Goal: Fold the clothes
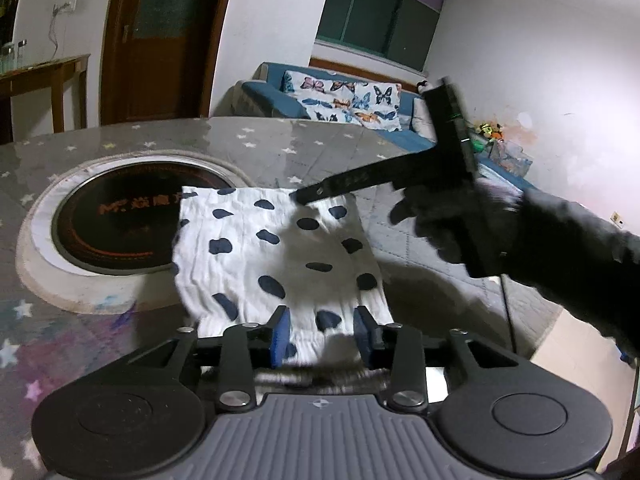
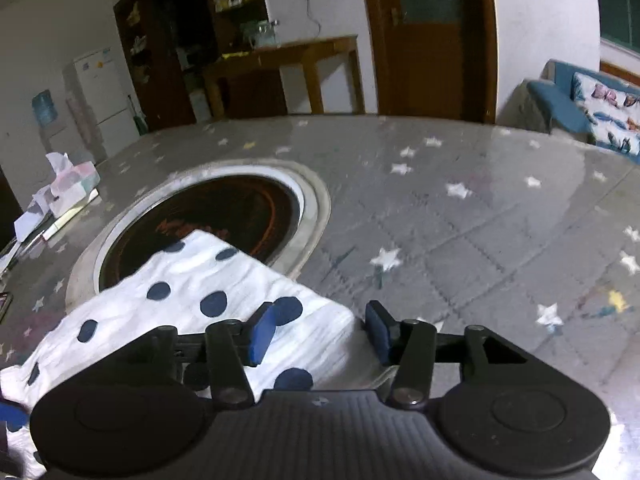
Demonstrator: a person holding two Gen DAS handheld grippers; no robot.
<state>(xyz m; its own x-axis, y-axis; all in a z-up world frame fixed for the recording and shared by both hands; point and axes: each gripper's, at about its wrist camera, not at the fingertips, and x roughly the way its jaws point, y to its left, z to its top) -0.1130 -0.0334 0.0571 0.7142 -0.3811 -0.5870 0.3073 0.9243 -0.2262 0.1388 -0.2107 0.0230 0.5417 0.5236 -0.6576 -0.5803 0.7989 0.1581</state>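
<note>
Cloth [image 1: 276, 256]: white, dark-spotted, folded flat on the table [image 1: 320, 144]. Left gripper [image 1: 323, 330]: jaws apart, over the cloth's near edge, not pinching. Right gripper [image 2: 322, 332]: jaws apart, above the cloth's corner. Beyond: round cooktop [image 2: 208, 224] under the cloth's far edge.

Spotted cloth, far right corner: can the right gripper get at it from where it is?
Probably yes: the right gripper hangs open over that corner of the spotted cloth, nothing between them; the left gripper sits at the near edge.
</note>
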